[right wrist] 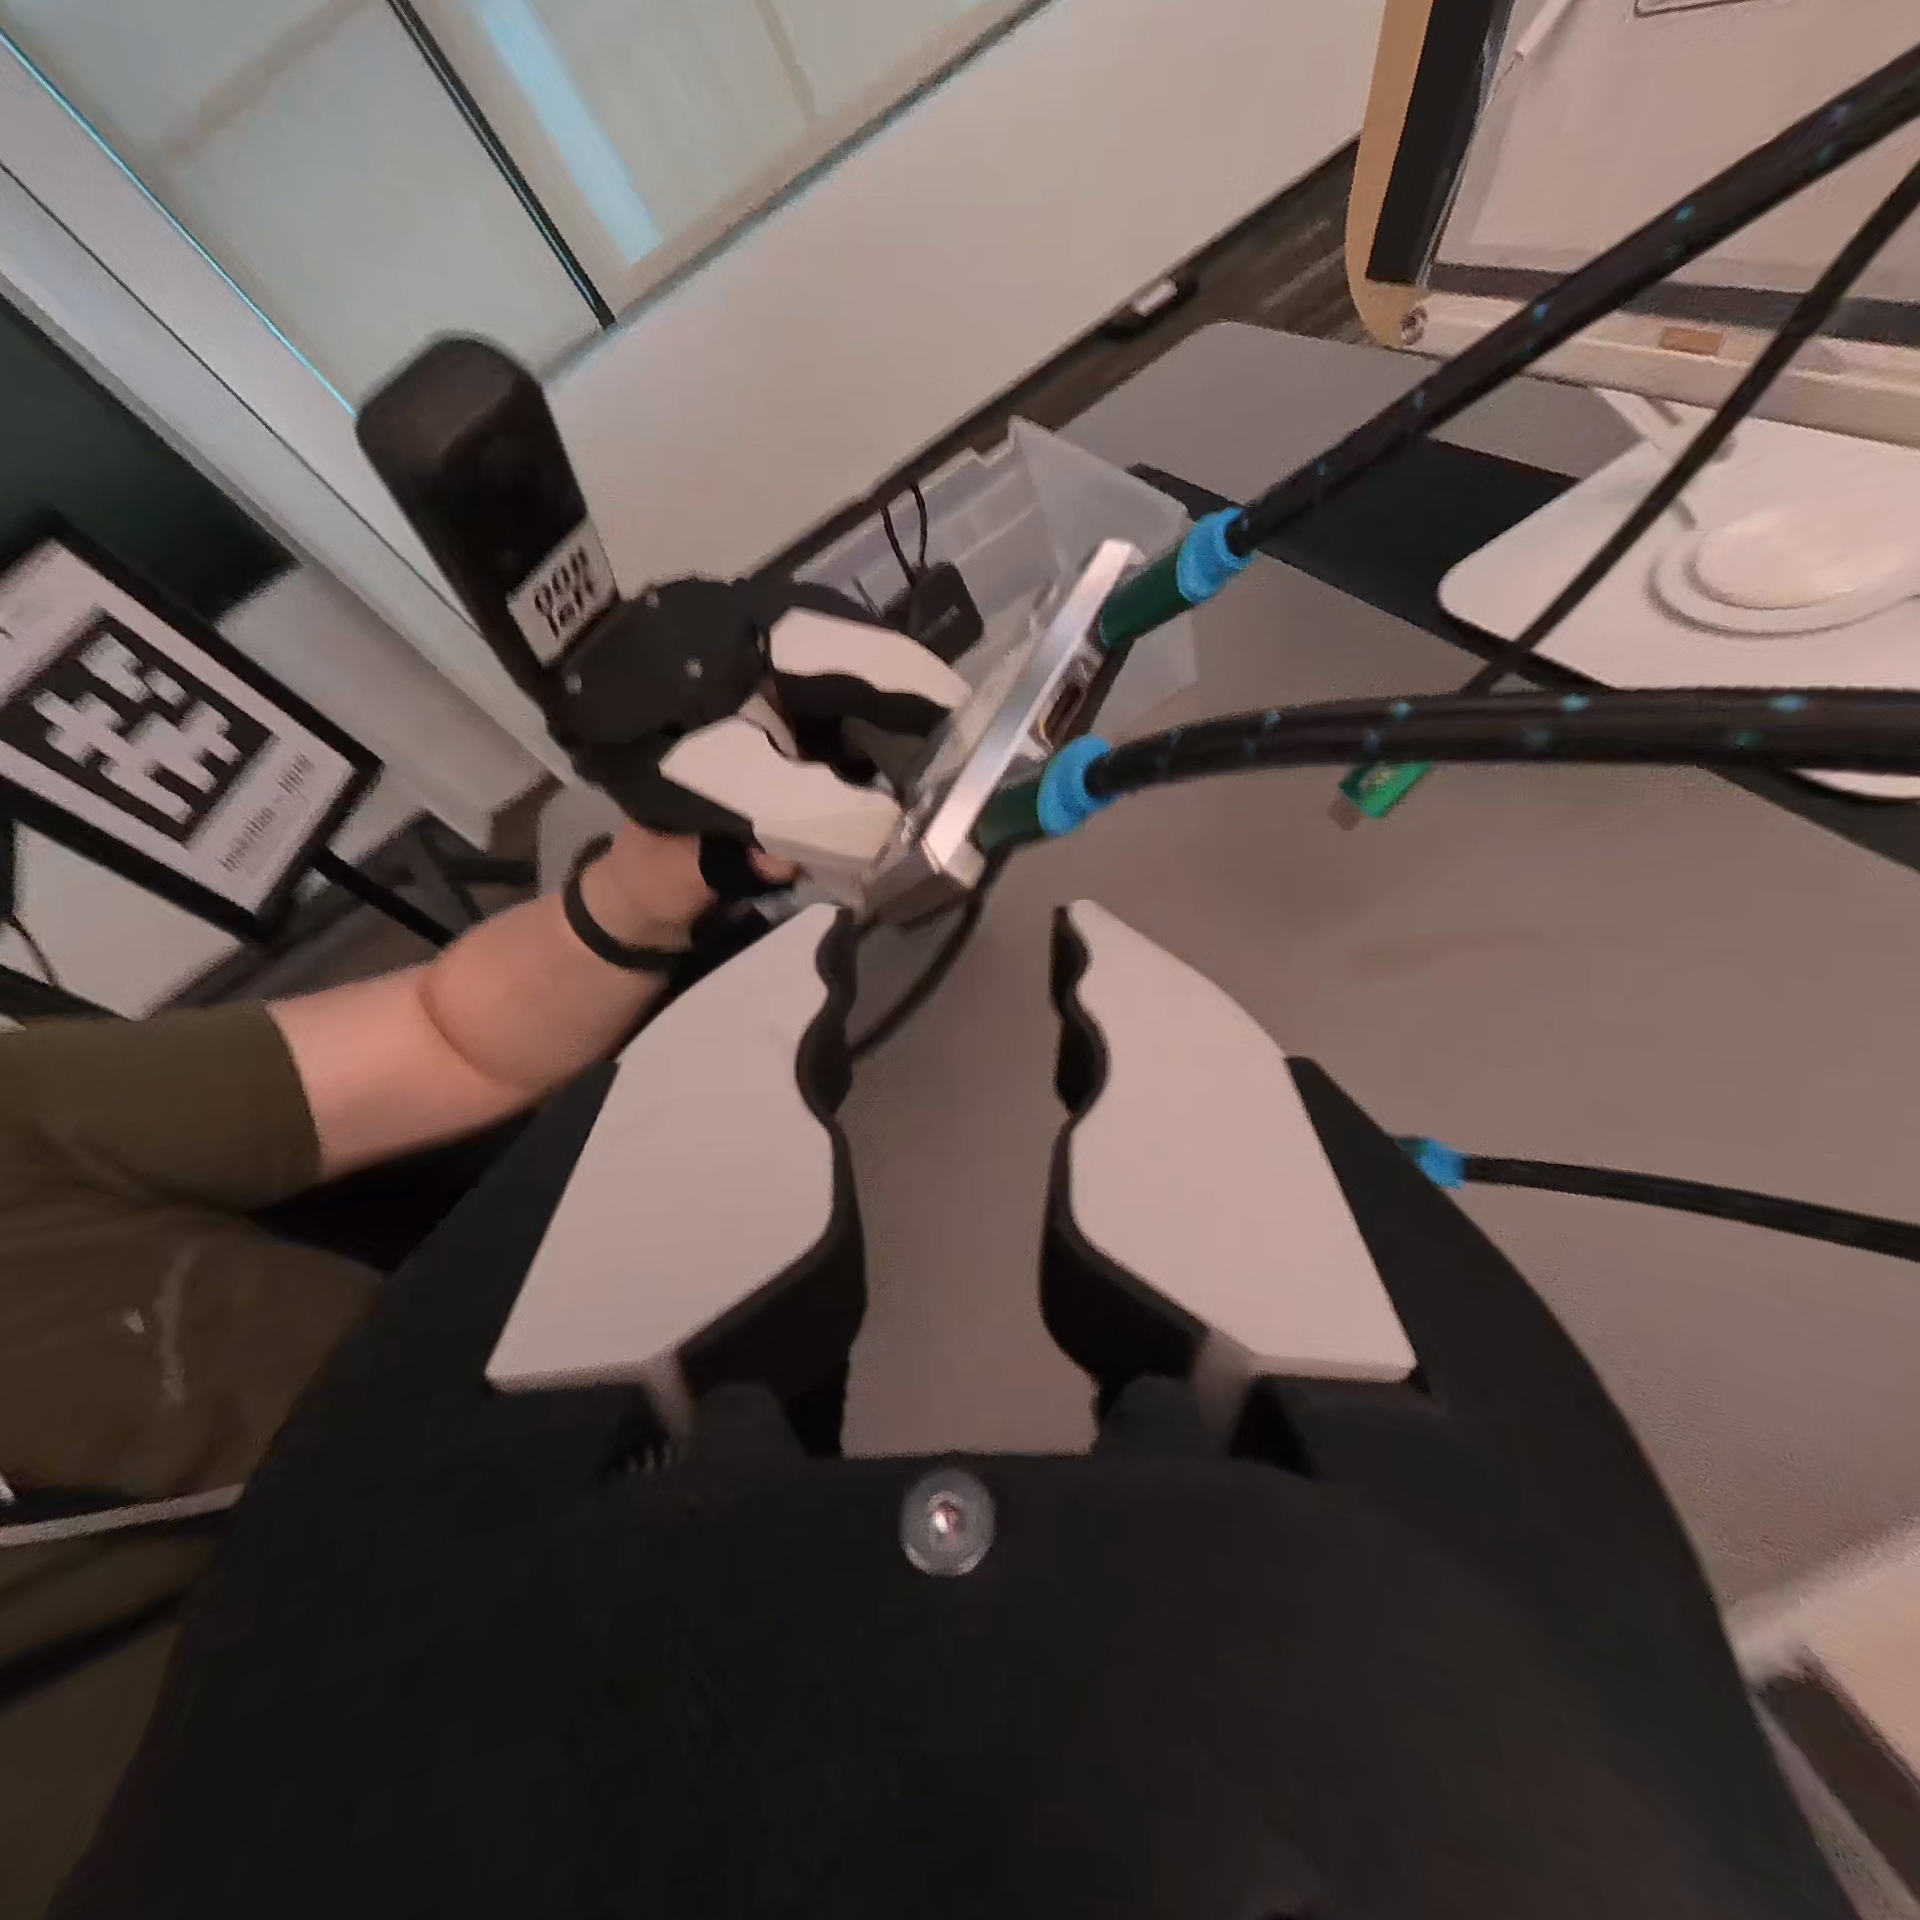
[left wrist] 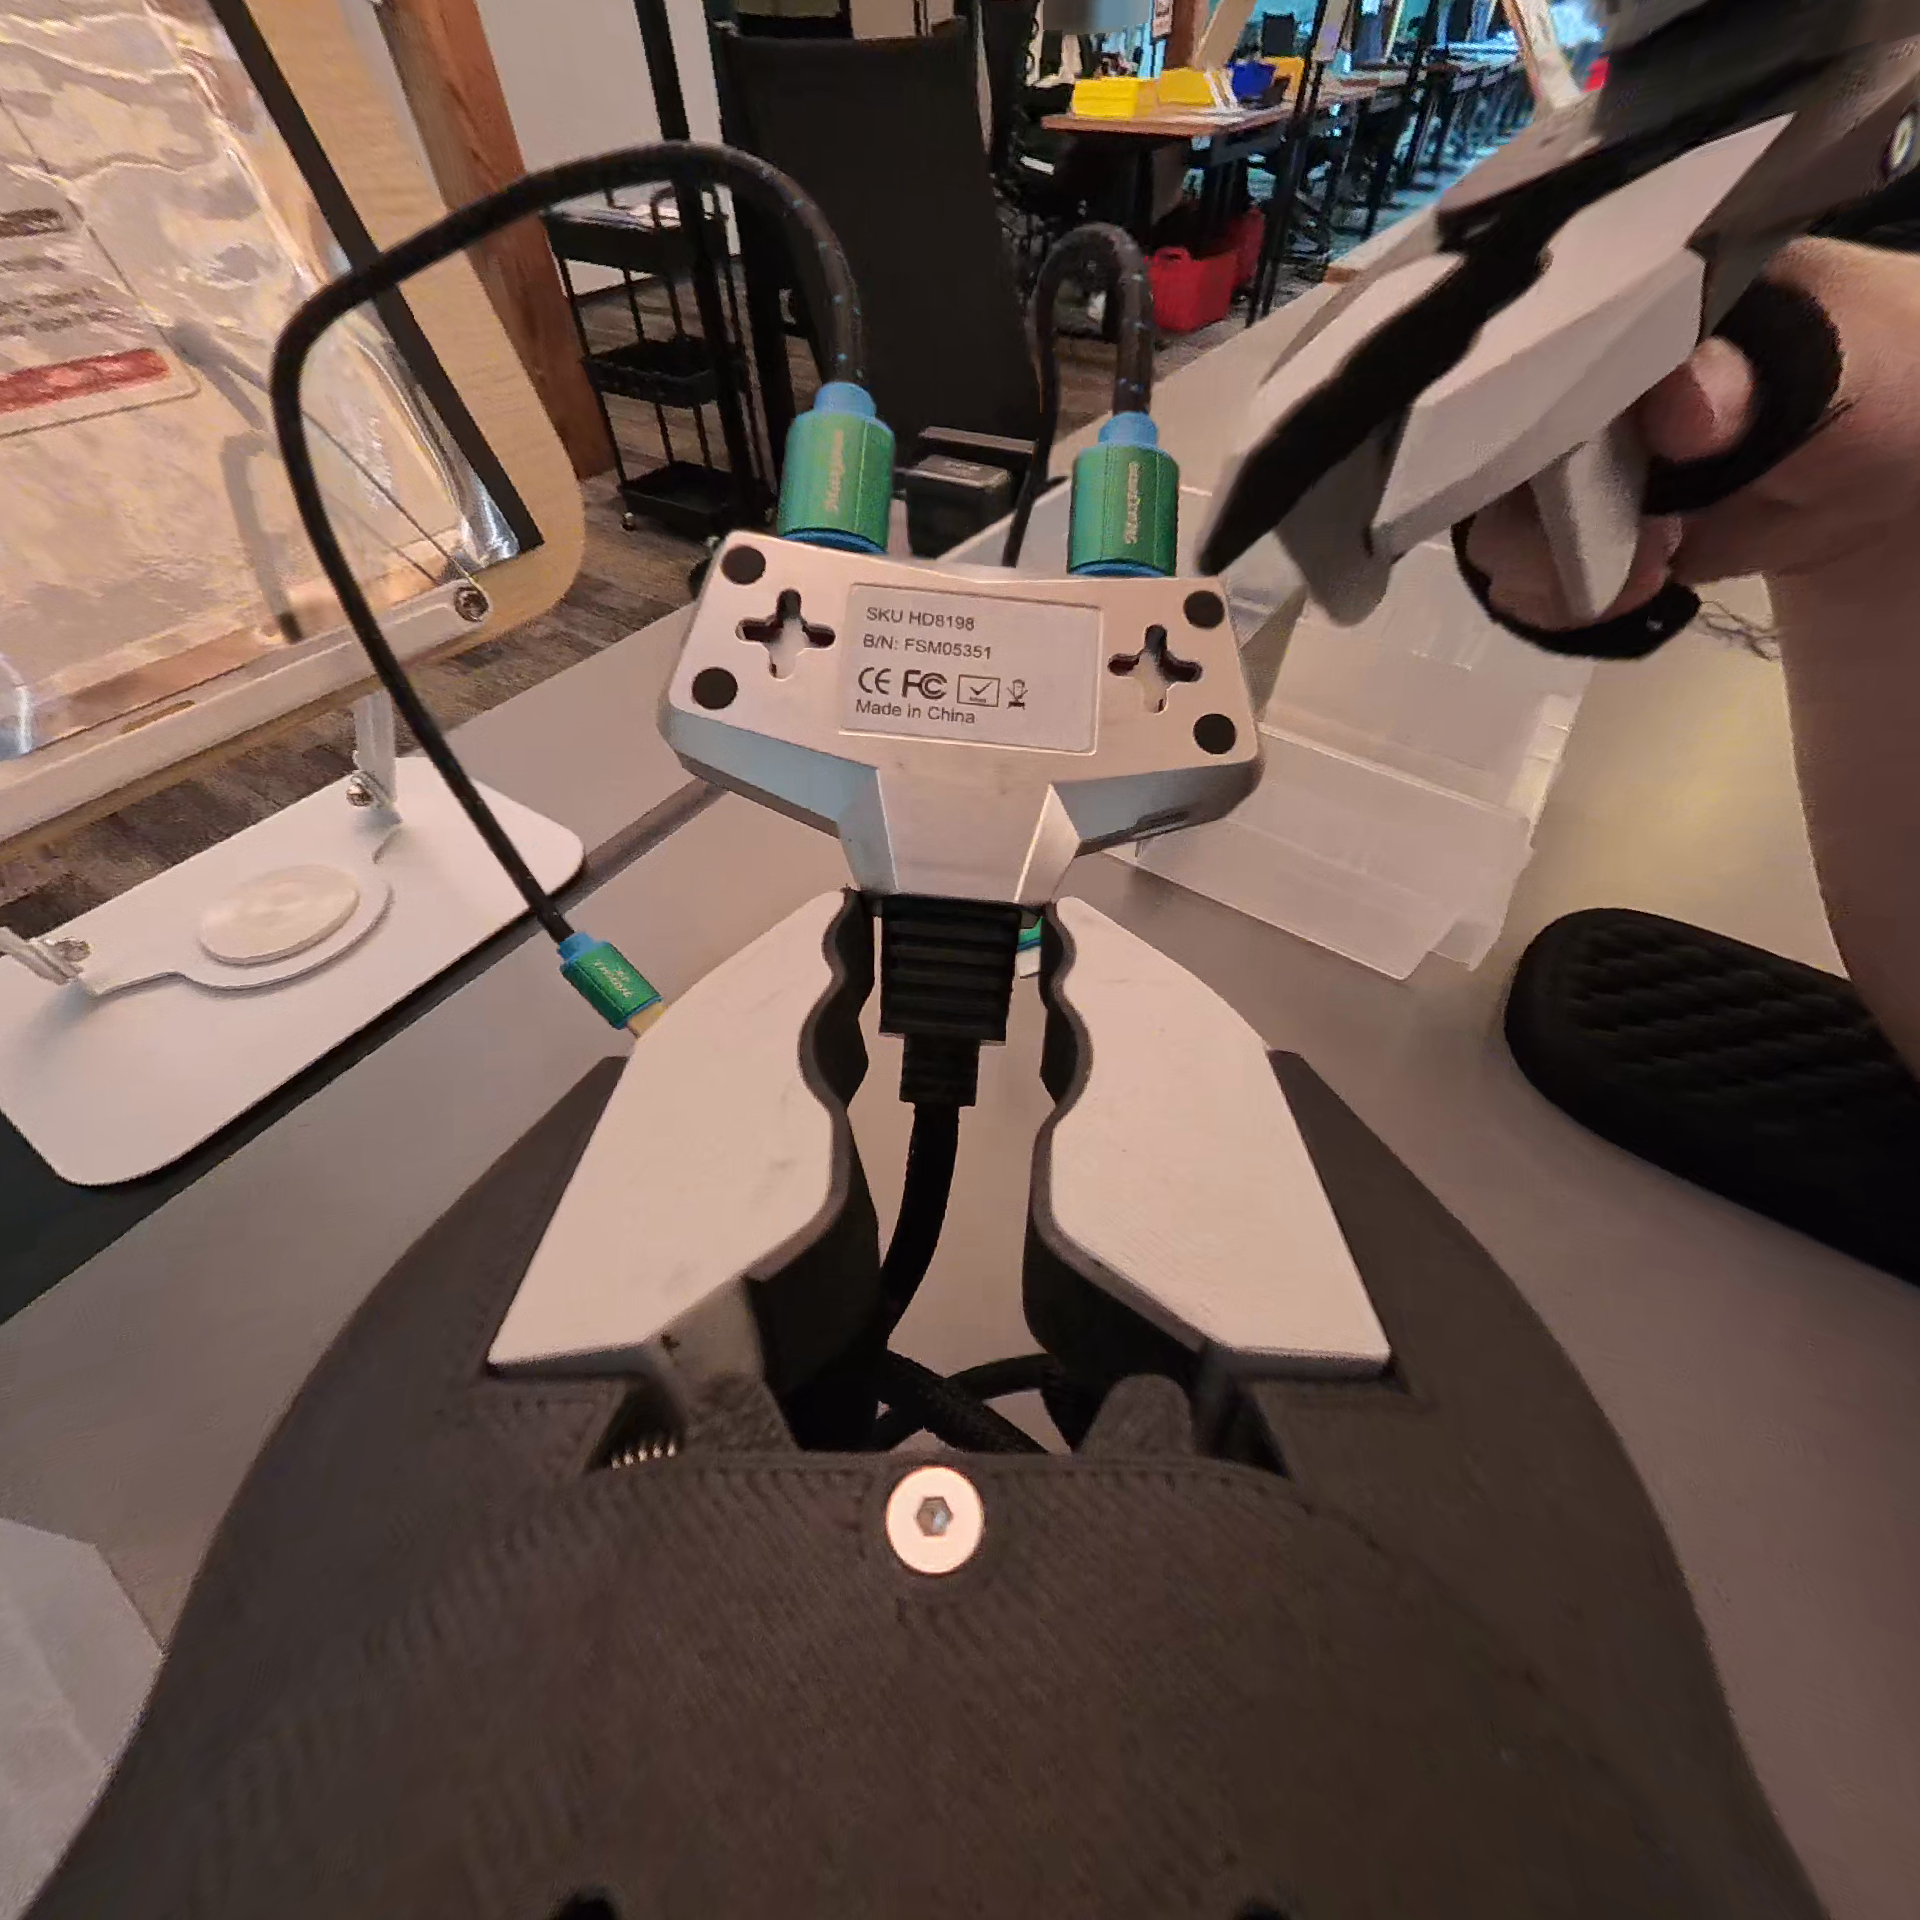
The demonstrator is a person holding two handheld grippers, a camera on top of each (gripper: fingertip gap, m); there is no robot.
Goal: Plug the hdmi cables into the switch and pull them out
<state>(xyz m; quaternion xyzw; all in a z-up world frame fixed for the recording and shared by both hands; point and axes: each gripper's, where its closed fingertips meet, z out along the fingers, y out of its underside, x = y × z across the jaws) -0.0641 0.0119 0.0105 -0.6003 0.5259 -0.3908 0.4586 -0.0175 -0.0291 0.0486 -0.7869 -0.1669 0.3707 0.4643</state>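
1. Left wrist view: the left gripper (left wrist: 945,925) is clenched around the black ribbed plug (left wrist: 943,966) at the near end of the silver HDMI switch (left wrist: 961,717), holding the switch up above the grey table (left wrist: 436,1122) with its labelled underside towards the camera.
2. Two green-barrelled HDMI plugs sit in the far edge of the switch, the left plug (left wrist: 836,473) and the right plug (left wrist: 1124,499), each with a black braided cable rising behind it.
3. A free green connector (left wrist: 608,987) hangs at the end of a thin looping black cable, just left of the left gripper's finger (unplugged, touching nothing visible).
4. The right gripper (left wrist: 1288,520) reaches in from the upper right, its tips just beside the right plug; its jaws stand apart.
5. Right wrist view: the right gripper (right wrist: 951,925) is released, with bare table between its fingers.
6. The left gripper (right wrist: 914,748) holds the switch (right wrist: 1029,727) edge-on above the table, both braided cables running off to the right.
7. A clear plastic bin (right wrist: 1081,488) sits behind the switch.
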